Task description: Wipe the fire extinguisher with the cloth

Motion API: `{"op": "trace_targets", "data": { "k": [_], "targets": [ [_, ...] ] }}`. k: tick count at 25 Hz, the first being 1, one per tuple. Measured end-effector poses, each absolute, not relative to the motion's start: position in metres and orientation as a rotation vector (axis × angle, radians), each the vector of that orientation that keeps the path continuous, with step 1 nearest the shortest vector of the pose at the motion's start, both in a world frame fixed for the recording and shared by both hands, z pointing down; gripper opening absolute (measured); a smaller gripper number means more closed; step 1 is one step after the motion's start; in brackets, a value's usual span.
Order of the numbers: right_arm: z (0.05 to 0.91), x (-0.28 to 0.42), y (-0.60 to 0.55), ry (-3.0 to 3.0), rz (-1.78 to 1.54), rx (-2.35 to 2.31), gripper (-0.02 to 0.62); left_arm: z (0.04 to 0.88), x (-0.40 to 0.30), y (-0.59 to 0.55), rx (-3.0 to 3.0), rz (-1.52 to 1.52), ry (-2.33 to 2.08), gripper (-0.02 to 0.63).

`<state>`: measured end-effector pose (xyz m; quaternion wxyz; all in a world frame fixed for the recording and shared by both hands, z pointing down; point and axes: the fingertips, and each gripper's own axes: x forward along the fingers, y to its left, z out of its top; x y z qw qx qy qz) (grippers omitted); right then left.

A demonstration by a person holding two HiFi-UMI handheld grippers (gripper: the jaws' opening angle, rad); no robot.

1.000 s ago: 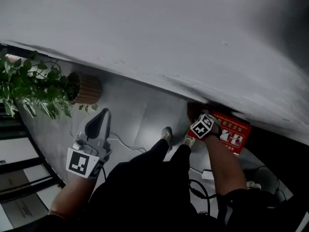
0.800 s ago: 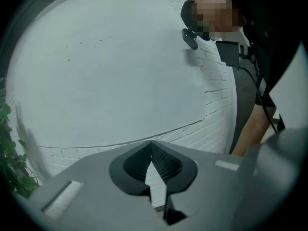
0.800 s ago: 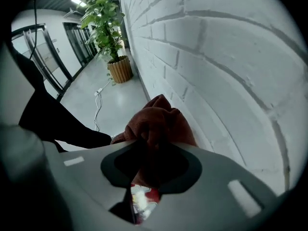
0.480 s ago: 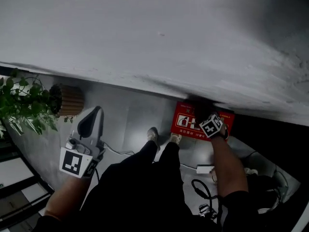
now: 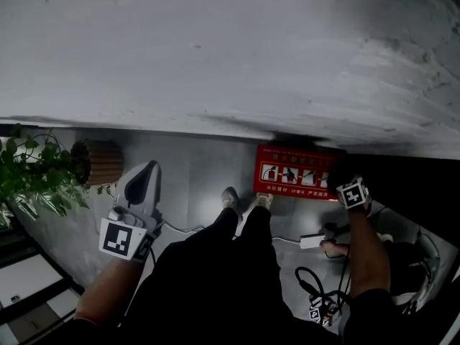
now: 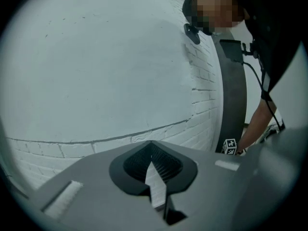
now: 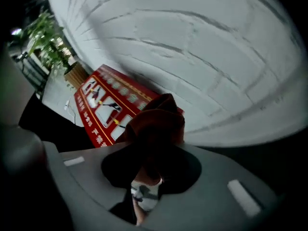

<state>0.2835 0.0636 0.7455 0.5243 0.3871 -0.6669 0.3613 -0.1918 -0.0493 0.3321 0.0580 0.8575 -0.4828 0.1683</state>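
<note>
The fire extinguisher (image 5: 298, 172) is standing on the floor (image 5: 194, 178) against the white brick wall (image 5: 215, 49), with the dark red cloth (image 7: 156, 121) hanging at its right-hand end, contact unclear. The right hand-held gripper (image 7: 151, 153) is clamping the cloth; the left hand-held gripper (image 6: 151, 160) is idling closed and empty. I am judging a wiping pass underway; the next move is calling for pressing the cloth flat and sweeping across the labelled face.

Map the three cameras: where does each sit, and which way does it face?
Head view: on the head, facing steeply down; legs, both forearms, left gripper, right gripper, red panel.
Left gripper view: along empty jaws at the brick wall; person's arm far right.
Right gripper view: downward along jaws clamping the cloth.
Shared: the red panel, head and right gripper views.
</note>
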Motion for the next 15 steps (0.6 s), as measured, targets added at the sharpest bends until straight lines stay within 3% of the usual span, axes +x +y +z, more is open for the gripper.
{"op": "trace_targets", "data": {
  "k": [9,12,15],
  "targets": [
    [0.742,-0.012,0.011,-1.957,0.333,0.408,0.089,0.31,-0.228,-0.041,2.577,0.553,-1.604,0.0],
    [0.759,-0.051,0.016,-1.905,0.361,0.346,0.089,0.303,-0.259,-0.027,2.512,0.59,-1.688,0.0],
    [0.775,-0.041,0.023,-1.839,0.438,0.371,0.091,0.307,-0.279,-0.019,2.467,0.626,-1.734,0.0]
  ]
}}
